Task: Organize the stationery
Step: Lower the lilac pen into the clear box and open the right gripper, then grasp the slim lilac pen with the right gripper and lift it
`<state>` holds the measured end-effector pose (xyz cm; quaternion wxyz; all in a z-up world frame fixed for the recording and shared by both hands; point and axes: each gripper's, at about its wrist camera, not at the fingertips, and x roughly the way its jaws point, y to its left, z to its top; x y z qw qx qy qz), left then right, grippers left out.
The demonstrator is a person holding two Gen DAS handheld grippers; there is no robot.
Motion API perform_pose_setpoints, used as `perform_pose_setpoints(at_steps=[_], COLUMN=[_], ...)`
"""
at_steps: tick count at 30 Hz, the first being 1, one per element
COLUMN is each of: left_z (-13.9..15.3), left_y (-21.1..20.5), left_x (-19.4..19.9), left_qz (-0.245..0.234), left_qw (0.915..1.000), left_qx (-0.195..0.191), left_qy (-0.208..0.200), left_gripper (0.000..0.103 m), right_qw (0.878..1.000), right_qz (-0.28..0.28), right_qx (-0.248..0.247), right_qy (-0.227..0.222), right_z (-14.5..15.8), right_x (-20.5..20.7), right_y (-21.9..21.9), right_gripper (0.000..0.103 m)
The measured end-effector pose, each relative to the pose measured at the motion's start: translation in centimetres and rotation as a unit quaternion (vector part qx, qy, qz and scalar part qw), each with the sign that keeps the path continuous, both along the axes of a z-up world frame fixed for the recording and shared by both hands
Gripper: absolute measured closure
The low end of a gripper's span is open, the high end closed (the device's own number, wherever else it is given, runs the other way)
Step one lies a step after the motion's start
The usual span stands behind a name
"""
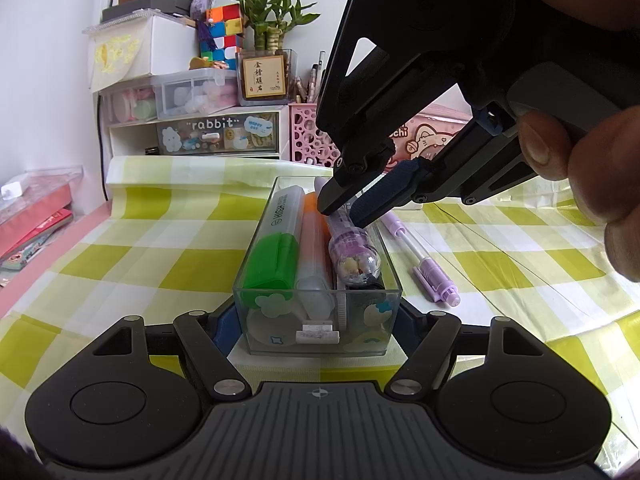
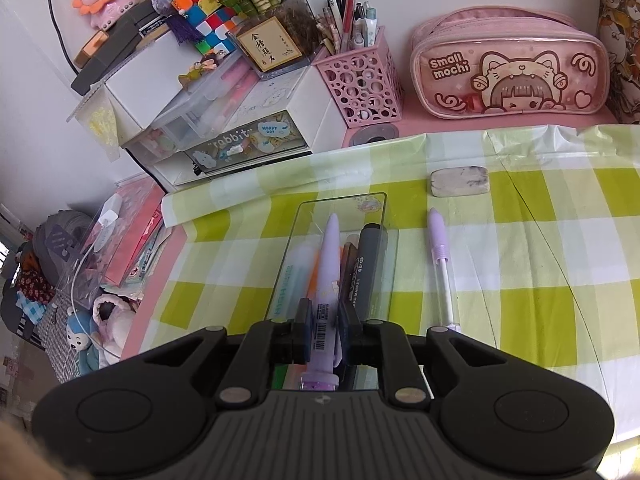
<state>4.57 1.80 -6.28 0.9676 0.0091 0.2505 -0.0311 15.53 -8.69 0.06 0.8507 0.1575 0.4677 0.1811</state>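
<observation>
A clear plastic box (image 1: 318, 322) stands on the green checked cloth and holds a green highlighter (image 1: 276, 240), an orange highlighter (image 1: 314, 240) and a grey marker (image 2: 366, 268). My left gripper (image 1: 318, 330) is shut on the near end of the box. My right gripper (image 1: 346, 212) is shut on a purple pen with a bubble top (image 1: 354, 254) and holds it over the box; in the right wrist view the pen (image 2: 330, 276) runs forward between the pads (image 2: 305, 330). A second purple pen (image 1: 424, 258) lies on the cloth right of the box.
A used eraser (image 2: 460, 181) lies beyond the box. At the back stand a pink pen basket (image 2: 362, 76), a pink pencil case (image 2: 510, 64), white drawers (image 1: 212, 134) and a plant. Books and clutter are piled at the left (image 2: 132, 236).
</observation>
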Motion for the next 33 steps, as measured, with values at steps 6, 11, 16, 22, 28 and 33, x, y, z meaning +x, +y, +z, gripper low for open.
perform_pose_setpoints(at_steps=[6,11,16,22,28,33], left_z=[0.0,0.0,0.0,0.0,0.0,0.0], left_y=[0.0,0.0,0.0,0.0,0.0,0.0], left_x=[0.0,0.0,0.0,0.0,0.0,-0.1], left_qz=[0.0,0.0,0.0,0.0,0.0,0.0], left_qw=[1.0,1.0,1.0,1.0,1.0,1.0], left_qx=[0.0,0.0,0.0,0.0,0.0,0.0], left_qy=[0.0,0.0,0.0,0.0,0.0,0.0], left_gripper=[0.031,0.031,0.031,0.031,0.031,0.031], right_qw=[1.0,1.0,1.0,0.999,0.997,0.996], right_qz=[0.006,0.006,0.01,-0.018,-0.036,-0.015], right_qx=[0.006,0.022,0.028,0.026,-0.058,-0.082], right_qy=[0.0,0.006,-0.001,-0.043,-0.028,-0.026], right_z=[0.0,0.1,0.0,1.0,-1.4,-2.4], right_x=[-0.4,-0.7,-1.2,-1.1,0.9,1.5], right_y=[0.0,-0.4,-0.8,-3.3,-5.2,-5.0], right_gripper=[0.092,0.092,0.092,0.092,0.092,0.089])
